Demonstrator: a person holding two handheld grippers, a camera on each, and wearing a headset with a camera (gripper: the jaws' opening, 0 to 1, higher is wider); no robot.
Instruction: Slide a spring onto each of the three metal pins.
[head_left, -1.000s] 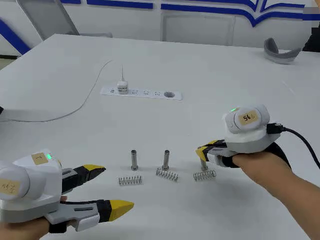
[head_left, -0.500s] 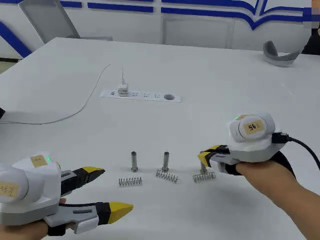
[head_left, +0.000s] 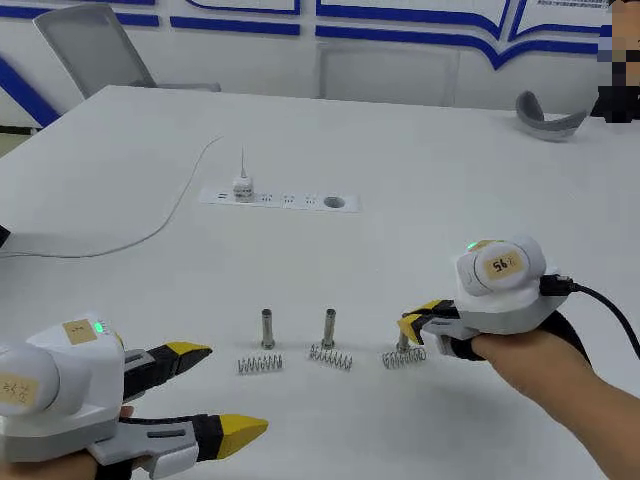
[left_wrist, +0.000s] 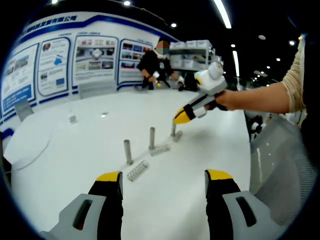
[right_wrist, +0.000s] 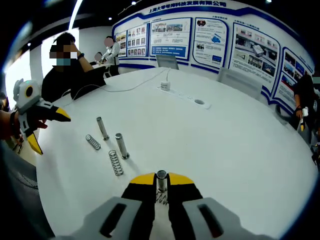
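The left gripper hangs low at the near left with its jaws wide apart, holding nothing. To its right, three pins stand upright in a row on the table, each with a spring lying just in front of it. There is the left pin with the left spring, the mid pin with the mid spring, and the right pin with the right spring. No spring is on a pin yet. The right gripper has its jaws closed around the right pin, apparently pinching it.

The springs look like thin wire coils: light, squashy, and apt to roll or flick away. I'd pinch one gently across the coils near its middle, leaving an end free for the pin. The pins look stiff and smooth, and steadying one low on the shaft seems wise.

In the head view the right pin is mostly behind the right gripper. In the right gripper view the right spring is half hidden under the jaws. I cannot tell whether the pins are fixed to the table or free-standing.
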